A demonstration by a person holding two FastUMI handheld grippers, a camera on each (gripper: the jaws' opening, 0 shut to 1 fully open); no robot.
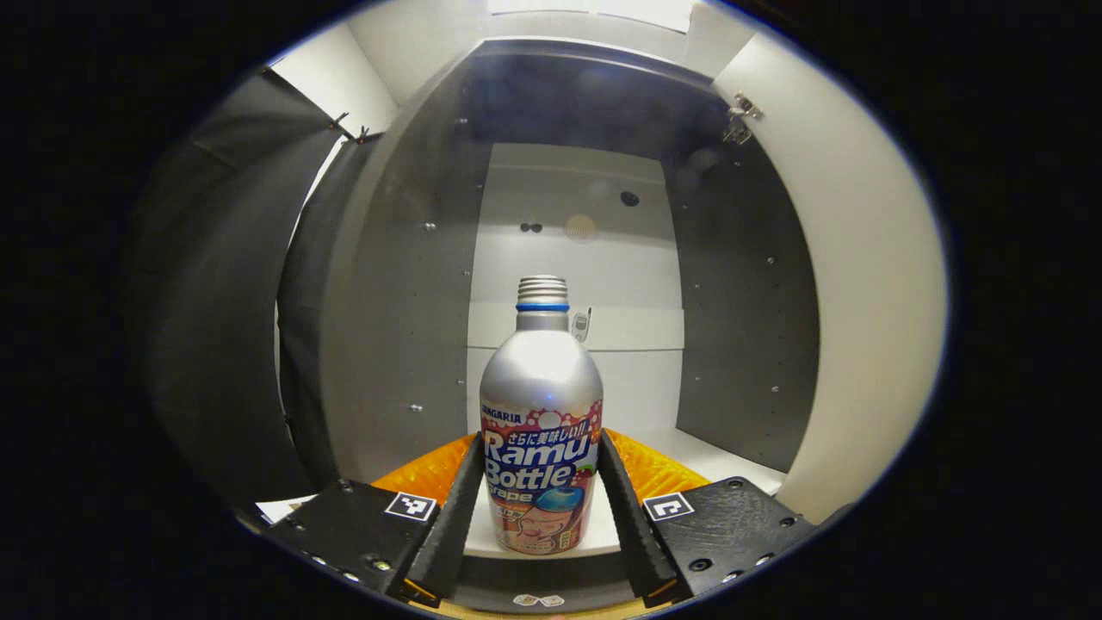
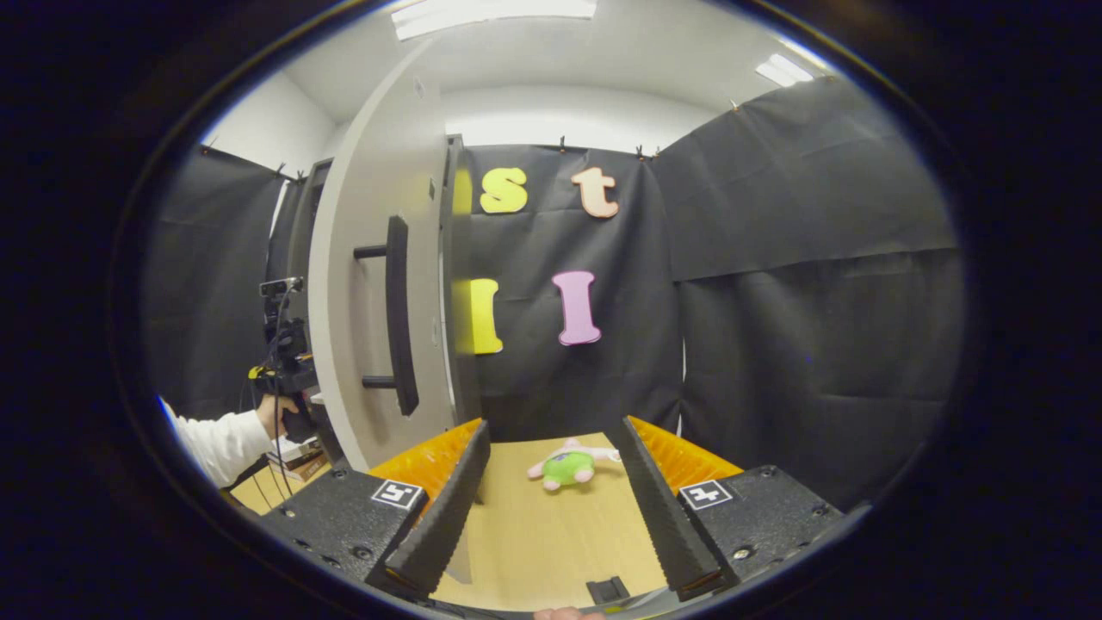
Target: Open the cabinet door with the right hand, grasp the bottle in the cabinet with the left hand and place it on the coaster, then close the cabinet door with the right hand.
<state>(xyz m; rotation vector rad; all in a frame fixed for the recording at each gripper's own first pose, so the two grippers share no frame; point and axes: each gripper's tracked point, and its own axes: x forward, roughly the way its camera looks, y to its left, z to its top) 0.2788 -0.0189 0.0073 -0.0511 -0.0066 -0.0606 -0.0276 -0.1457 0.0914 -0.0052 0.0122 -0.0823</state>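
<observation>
Bottle [image 1: 541, 430] upright at lower centre of the left gripper view, on the white cabinet shelf [image 1: 603, 530], between the fingers of the left gripper [image 1: 541, 508]; whether both fingers press on it, cannot tell. Open cabinet door [image 1: 861, 284] at right. Right gripper [image 2: 551, 508] at bottom of its view, spread wide, holding nothing. Beyond, plush toy [image 2: 568, 465] on the wooden table [image 2: 534, 534]; door handle [image 2: 398, 314] at centre left; sleeve [image 2: 219, 443] at lower left.
</observation>
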